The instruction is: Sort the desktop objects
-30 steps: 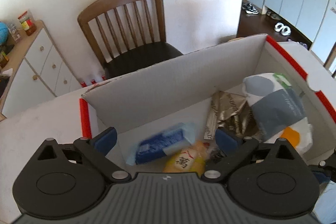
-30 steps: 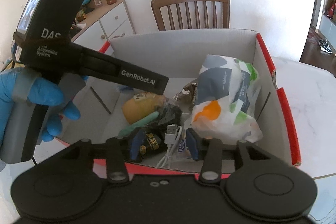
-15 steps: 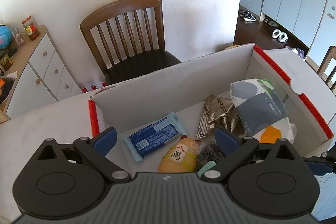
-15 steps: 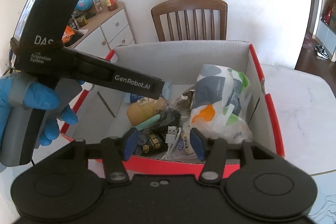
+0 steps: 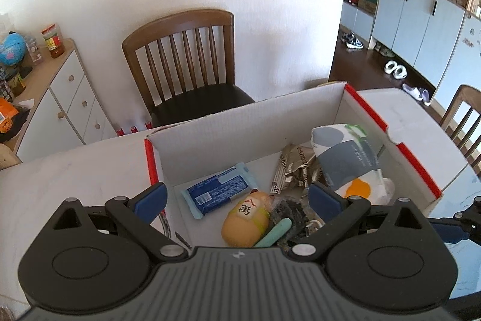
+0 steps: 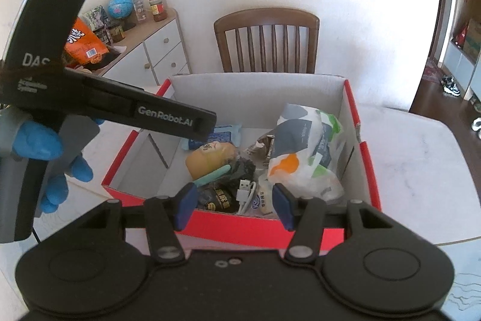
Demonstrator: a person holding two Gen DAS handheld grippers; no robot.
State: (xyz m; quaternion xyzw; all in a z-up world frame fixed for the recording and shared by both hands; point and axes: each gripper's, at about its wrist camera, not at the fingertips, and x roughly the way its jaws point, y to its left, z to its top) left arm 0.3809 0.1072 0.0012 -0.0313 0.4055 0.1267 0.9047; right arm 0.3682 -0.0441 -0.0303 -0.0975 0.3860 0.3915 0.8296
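Both grippers, left (image 5: 237,197) & right (image 6: 232,205), w/ jaws apart, empty: reaching into the red-and-white cardboard box (image 6: 240,223) risks snagging the white USB cable (image 6: 245,190).

In the right wrist view, the left tool's arm (image 6: 168,118) covers part of the blue packet (image 6: 224,134). The dark packet (image 6: 221,197) and white cable (image 6: 246,193) are partly hidden behind the box's near wall (image 6: 240,223); their print is unreadable.
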